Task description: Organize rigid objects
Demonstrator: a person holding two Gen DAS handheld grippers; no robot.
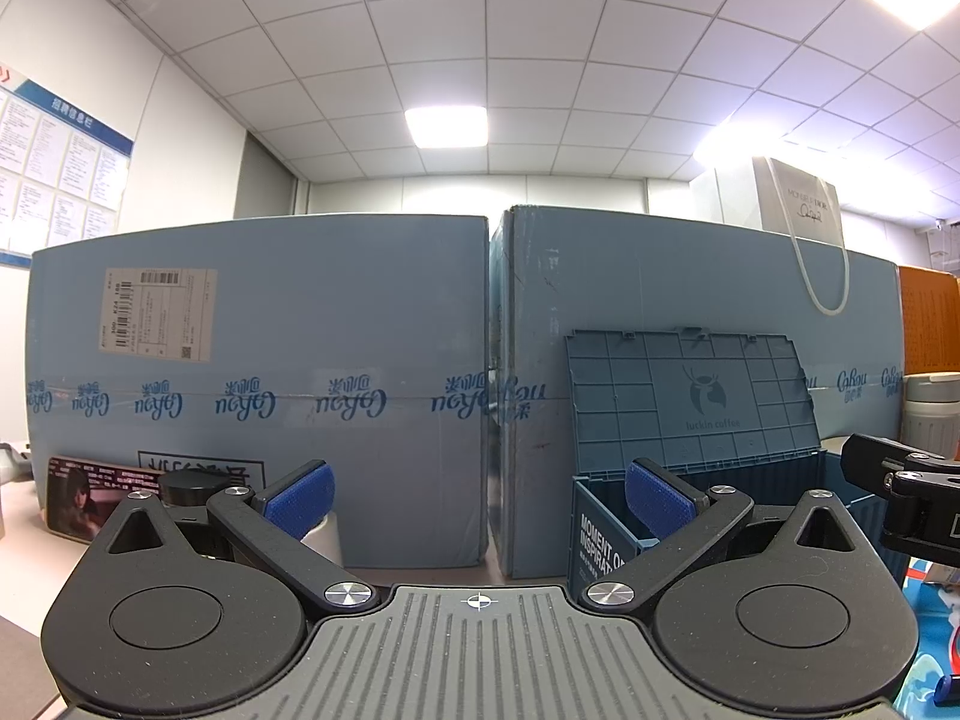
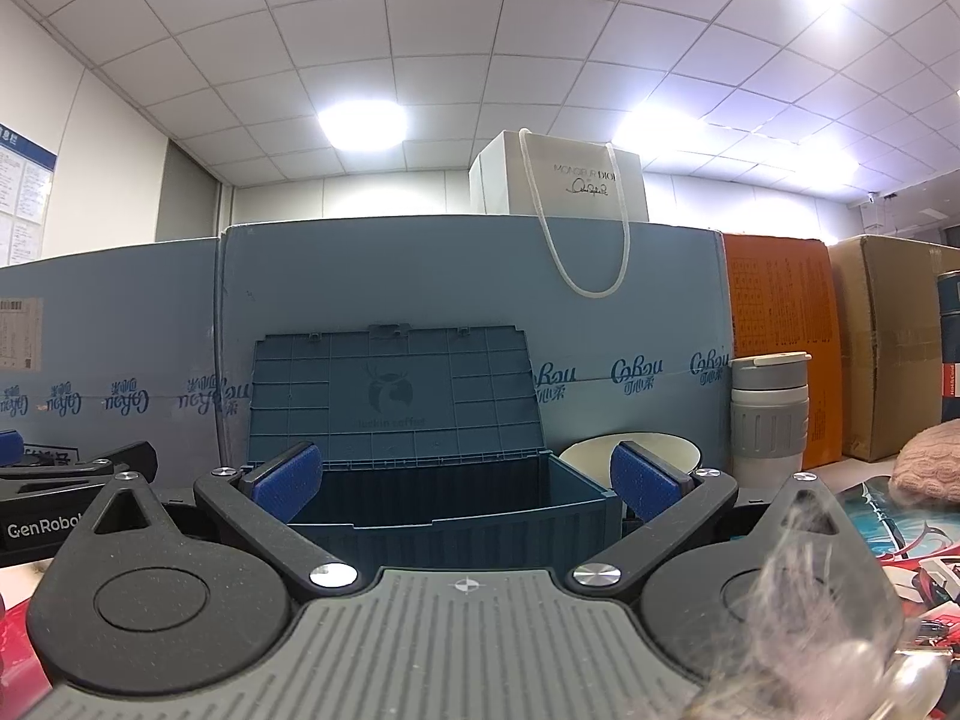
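A dark blue plastic storage box stands open on the table, its lid leaning back against a big blue carton. My right gripper is open and empty, level with the box's front rim. The box also shows in the left wrist view, to the right. My left gripper is open and empty, facing the cartons. A black-capped white bottle stands just behind its left finger. A white bowl and a grey-white tumbler stand right of the box.
Two large blue cartons wall off the back of the table. A white paper bag sits on top. Orange and brown cartons stand at the right. A photo card leans at left. A pink knit item lies right.
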